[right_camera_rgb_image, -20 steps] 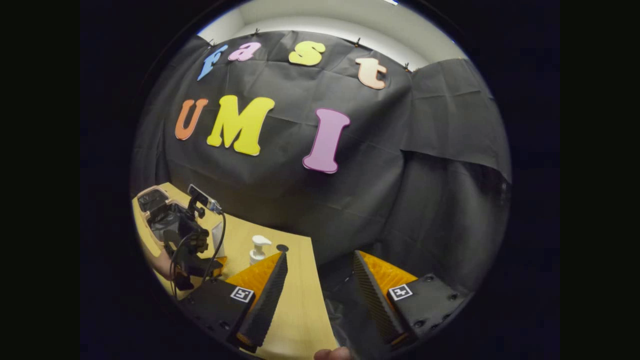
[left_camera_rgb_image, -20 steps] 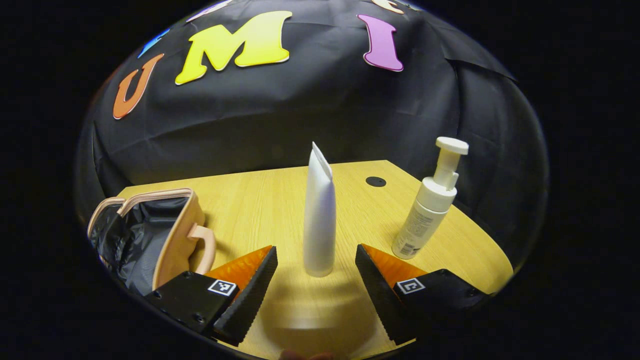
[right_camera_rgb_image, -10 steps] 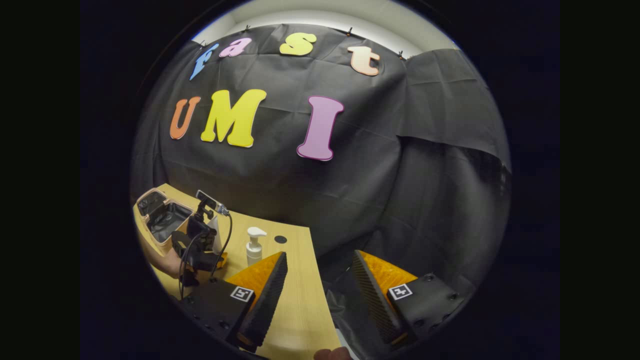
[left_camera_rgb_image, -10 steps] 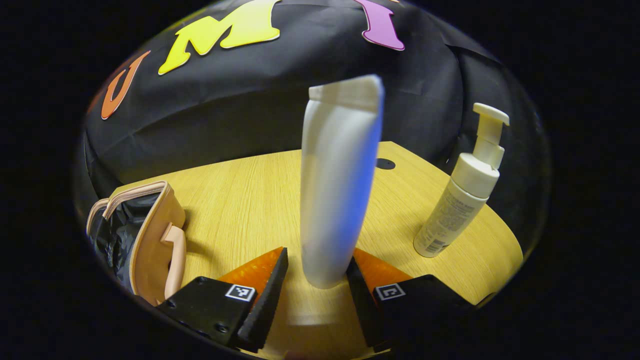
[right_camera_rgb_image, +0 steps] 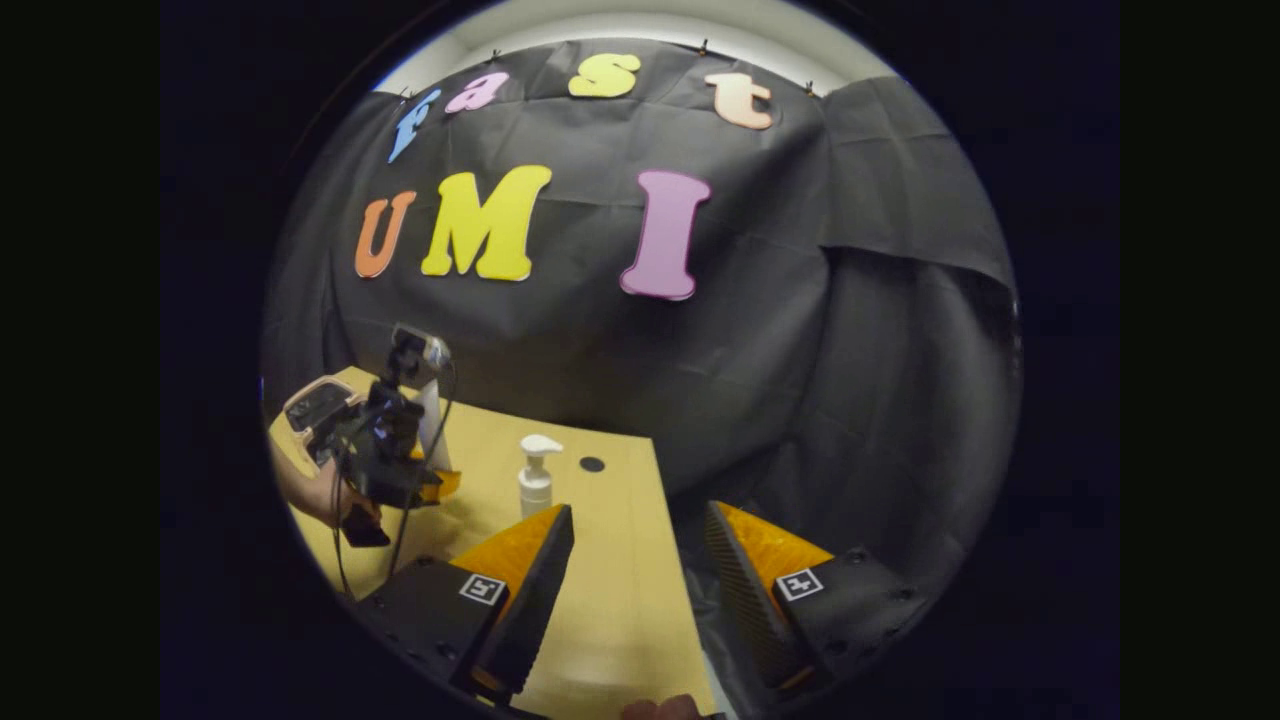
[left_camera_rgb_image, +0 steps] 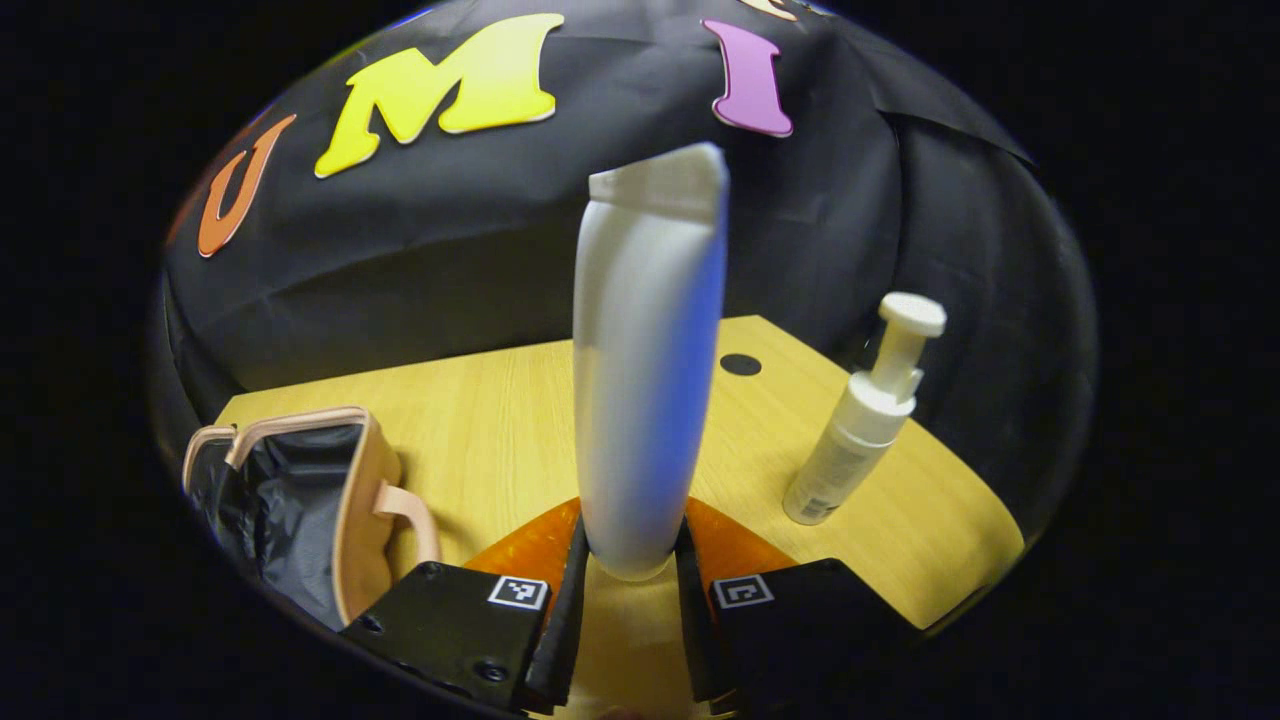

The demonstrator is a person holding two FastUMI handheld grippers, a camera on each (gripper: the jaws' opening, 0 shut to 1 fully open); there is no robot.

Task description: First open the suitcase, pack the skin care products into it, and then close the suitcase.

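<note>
Between my left tongs (left_camera_rgb_image: pixel 628 585), clenched low near its cap, the white tube (left_camera_rgb_image: pixel 645 370) stands upright: light, soft, slippery I judge. Suitcase (left_camera_rgb_image: pixel 300 500) open nearby; right tongs (right_camera_rgb_image: pixel 630 570) released.

**Hidden and unclear**

In the left gripper view the suitcase (left_camera_rgb_image: pixel 300 500) is cut off at the left edge, its near part behind the finger. In the right gripper view the tube (right_camera_rgb_image: pixel 431 425) is mostly hidden behind the left gripper (right_camera_rgb_image: pixel 425 485); the suitcase there is too small to make out.
</note>
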